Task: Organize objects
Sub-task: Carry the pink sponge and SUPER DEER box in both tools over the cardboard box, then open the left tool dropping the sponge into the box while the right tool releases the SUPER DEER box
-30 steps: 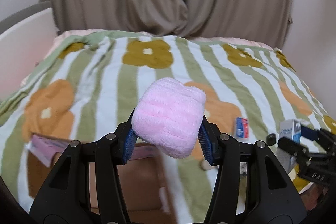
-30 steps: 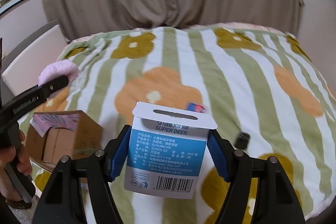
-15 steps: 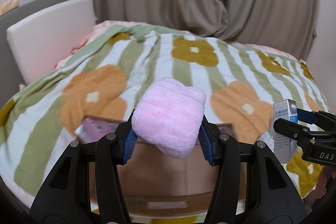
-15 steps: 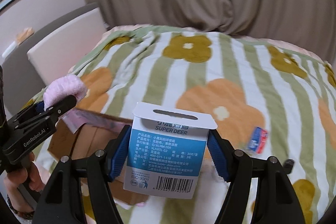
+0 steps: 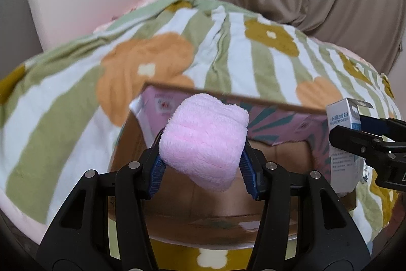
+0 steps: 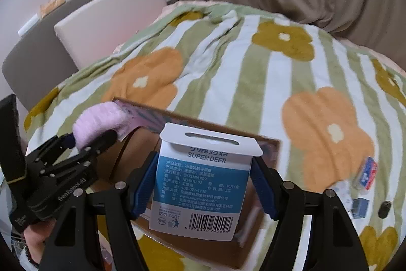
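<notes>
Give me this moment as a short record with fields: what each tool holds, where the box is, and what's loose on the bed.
left tool: shut on pink plush cloth
right tool: shut on SUPER DEER package
cardboard box: open, on floral blanket, under both tools
loose items: small red-blue packet, small blue-grey item, small dark item, right of box

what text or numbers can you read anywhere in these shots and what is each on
"SUPER DEER": white and blue box held in the right gripper, also on its side.
"XLHXTL-02", "400-071-1118", "ISO 9001": same box's back label.
"www.super-deer.com": same label.
Barcode digits and Chinese lines there: too blurred to read surely.
Embossed brand on the left gripper: blurred.
Pink print inside the cardboard box: unreadable.
</notes>
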Motion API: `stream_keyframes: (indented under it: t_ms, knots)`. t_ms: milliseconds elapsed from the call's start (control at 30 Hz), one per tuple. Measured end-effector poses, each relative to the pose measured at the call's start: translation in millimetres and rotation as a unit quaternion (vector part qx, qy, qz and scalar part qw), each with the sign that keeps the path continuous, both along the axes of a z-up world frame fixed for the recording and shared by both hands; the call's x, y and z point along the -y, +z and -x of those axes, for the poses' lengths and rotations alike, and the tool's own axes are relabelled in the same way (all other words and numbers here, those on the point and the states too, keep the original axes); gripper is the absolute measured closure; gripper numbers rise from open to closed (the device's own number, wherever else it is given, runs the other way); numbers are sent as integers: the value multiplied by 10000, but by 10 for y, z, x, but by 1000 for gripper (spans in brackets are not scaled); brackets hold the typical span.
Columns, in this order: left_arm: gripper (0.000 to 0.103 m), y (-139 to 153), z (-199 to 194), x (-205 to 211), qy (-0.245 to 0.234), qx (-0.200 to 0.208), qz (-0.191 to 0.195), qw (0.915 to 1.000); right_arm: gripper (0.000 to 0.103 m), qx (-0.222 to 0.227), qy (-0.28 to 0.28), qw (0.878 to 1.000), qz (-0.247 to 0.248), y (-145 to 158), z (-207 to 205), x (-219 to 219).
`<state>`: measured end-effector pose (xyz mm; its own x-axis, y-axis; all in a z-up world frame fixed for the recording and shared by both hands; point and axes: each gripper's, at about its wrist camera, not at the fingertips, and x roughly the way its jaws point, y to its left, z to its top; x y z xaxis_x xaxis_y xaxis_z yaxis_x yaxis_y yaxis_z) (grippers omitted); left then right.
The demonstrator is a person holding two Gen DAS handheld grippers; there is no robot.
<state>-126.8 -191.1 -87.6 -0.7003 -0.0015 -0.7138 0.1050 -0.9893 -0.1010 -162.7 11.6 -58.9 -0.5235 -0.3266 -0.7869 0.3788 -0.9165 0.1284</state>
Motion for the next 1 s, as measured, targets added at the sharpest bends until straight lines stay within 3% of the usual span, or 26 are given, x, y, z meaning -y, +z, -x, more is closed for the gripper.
stream_keyframes:
  t_ms: [233, 400, 900, 967, 1000]
  knots:
    - [55, -386, 39, 122, 46, 275, -232, 9993, 37, 369, 171, 9987, -302, -408, 101, 264]
    - [55, -485, 51, 165, 30, 365, -254, 9990, 37, 618, 222, 9970, -402, -649, 153, 328]
    - [54, -420, 112, 111, -243, 394, -70, 9989, 37, 762, 218, 9959, -436, -694, 211, 395]
    - [49, -414, 110, 98, -236, 374, 2, 9990, 37, 762, 207, 9958, -458, -696, 229, 396]
    - [36, -409, 102, 92, -188, 376, 63, 9991, 36, 788, 225, 9956, -447, -699, 235, 396]
